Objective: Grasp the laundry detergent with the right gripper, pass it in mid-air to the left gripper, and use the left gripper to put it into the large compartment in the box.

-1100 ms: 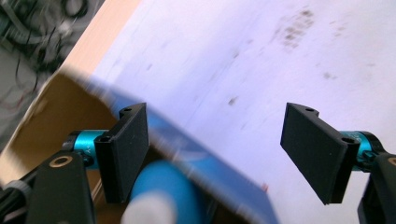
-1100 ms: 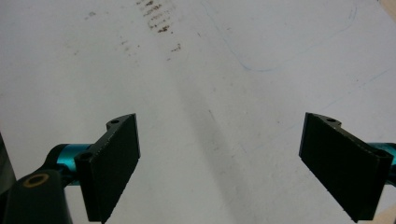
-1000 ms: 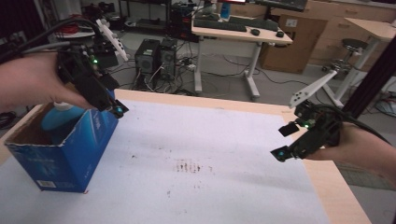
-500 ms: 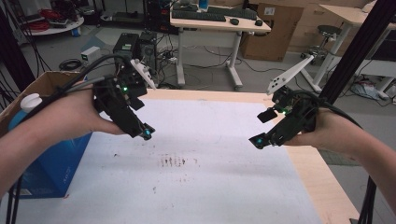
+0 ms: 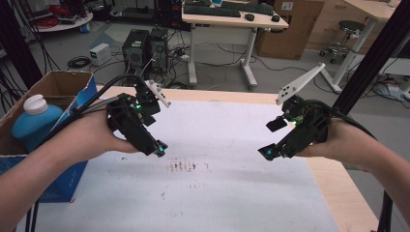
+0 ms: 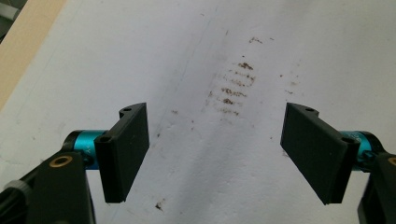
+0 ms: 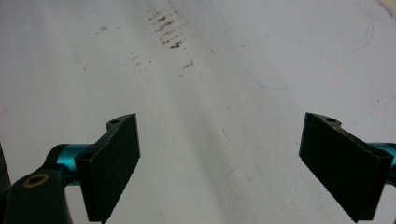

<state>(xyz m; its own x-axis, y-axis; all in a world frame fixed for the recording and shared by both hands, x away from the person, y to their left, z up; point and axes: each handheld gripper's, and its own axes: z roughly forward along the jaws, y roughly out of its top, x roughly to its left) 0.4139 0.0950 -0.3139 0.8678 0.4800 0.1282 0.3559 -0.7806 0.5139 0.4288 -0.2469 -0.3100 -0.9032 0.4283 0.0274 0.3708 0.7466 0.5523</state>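
My left gripper [image 5: 155, 144] hangs low over the white sheet [image 5: 227, 203], left of centre and tilted down toward the middle. In the left gripper view its jaws stand wide apart around bare sheet, so the left gripper [image 6: 219, 154] is open. A patch of brown smudges [image 6: 233, 86] lies just ahead of it. My right gripper [image 5: 270, 140] hovers at the right of the sheet and points inward. The right gripper [image 7: 229, 168] is open too, nothing between its pads, and the same smudges [image 7: 166, 28] lie farther ahead.
A cardboard box with a blue side [image 5: 67, 82] stands at the table's left edge, with a blue bottle with a white cap [image 5: 34, 118] inside. The wooden table edge [image 5: 333, 179] runs along the right. Desks, computers and cables stand on the floor beyond.
My left gripper has come away from above the box, moving right and down to the sheet. The right gripper has hardly moved. Both stay open.
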